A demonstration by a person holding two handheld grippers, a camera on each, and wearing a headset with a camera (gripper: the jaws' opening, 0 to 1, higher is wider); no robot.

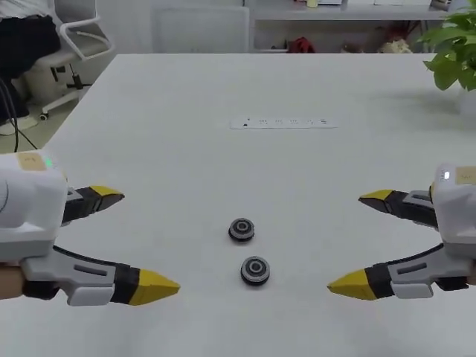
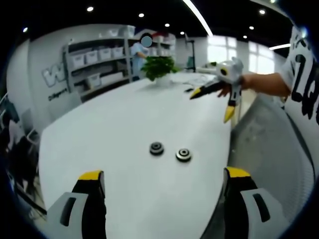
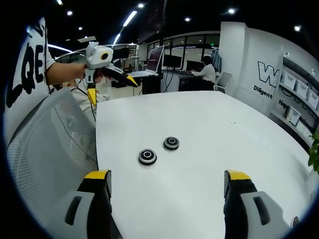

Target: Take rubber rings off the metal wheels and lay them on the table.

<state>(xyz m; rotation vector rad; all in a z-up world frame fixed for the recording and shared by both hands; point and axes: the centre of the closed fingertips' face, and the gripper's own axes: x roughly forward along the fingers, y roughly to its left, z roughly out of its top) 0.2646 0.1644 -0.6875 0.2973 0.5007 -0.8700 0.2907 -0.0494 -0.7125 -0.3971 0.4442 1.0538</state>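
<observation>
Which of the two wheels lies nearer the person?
The nearer wheel is the lower one in the head view; the other wheel sits just beyond it, slightly left.

Left gripper [image 1: 141, 240] and right gripper [image 1: 353, 239] share one build: white boxy bodies, grey-and-black jaw arms, pointed yellow tips. A small green light [image 1: 48, 162] glows on the left body. The person wears a white shirt [image 3: 25, 74] with large black letters

Bright, even light falls from white ceiling strip lamps [image 2: 199, 17]. Shadows on the pale grey matte tabletop [image 1: 312, 178] are soft and faint. Both gripper views bow at the edges.
</observation>
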